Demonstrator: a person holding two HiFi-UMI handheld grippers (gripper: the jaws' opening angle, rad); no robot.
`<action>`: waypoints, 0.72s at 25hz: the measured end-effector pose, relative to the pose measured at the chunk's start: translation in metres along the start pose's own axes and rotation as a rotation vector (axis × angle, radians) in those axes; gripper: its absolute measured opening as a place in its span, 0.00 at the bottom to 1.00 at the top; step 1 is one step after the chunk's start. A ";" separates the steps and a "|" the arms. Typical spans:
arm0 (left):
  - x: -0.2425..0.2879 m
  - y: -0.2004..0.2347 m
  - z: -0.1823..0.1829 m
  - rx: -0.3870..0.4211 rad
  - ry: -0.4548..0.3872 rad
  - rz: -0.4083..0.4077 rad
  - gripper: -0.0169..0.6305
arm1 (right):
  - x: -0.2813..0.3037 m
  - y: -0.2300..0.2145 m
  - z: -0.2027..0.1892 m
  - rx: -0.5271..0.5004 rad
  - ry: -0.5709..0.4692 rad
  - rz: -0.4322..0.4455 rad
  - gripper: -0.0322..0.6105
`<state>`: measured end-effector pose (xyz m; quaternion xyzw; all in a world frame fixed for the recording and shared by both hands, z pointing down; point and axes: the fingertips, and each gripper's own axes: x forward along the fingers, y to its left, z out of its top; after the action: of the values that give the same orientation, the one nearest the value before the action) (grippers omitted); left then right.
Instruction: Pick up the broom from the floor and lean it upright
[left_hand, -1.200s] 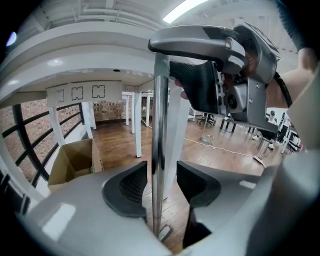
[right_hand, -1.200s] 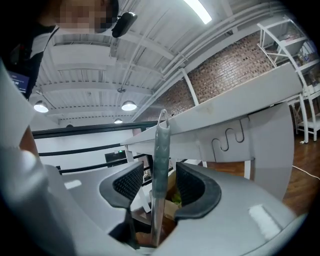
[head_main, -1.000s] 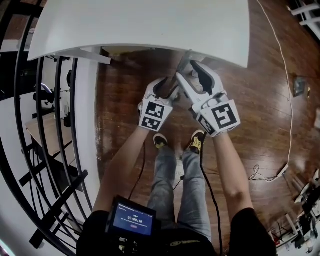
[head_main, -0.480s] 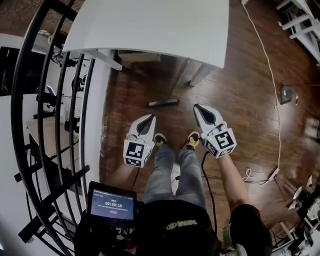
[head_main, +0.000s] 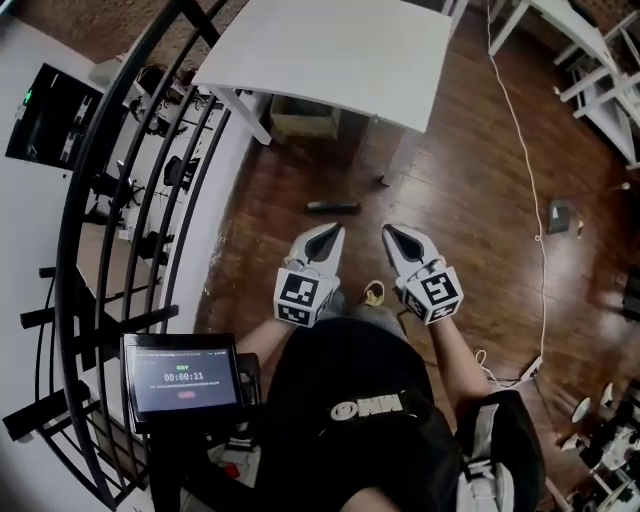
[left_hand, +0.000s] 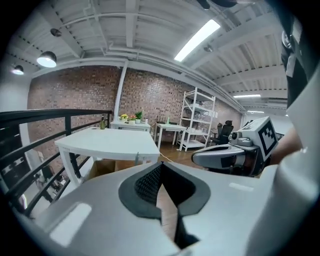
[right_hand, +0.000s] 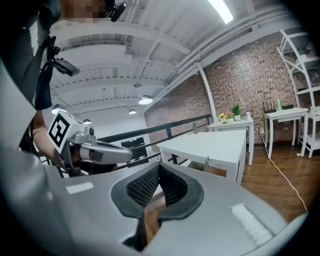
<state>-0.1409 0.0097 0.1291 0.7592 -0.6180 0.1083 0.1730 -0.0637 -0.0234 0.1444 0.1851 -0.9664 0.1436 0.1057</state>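
Both my left gripper and right gripper are closed, empty. The broom handle looks propped against the table; next, step clear.

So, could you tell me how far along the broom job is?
Done, it seems: a thin handle leans upright against the white table's edge. In hand: nothing; left gripper and right gripper are shut, empty, away from it. Left: perhaps the dark object lying on the floor, which I cannot identify.
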 end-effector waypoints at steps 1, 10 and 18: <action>0.001 -0.011 0.003 0.017 -0.011 -0.007 0.05 | -0.008 0.001 0.004 0.016 -0.020 0.007 0.06; 0.022 -0.058 0.015 0.063 -0.062 0.004 0.05 | -0.041 0.006 0.006 -0.011 -0.062 0.045 0.06; 0.013 -0.051 0.033 0.097 -0.090 0.062 0.05 | -0.034 0.012 0.023 -0.066 -0.098 0.095 0.05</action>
<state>-0.0899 -0.0063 0.0977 0.7512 -0.6425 0.1092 0.1048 -0.0409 -0.0088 0.1114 0.1421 -0.9823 0.1072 0.0574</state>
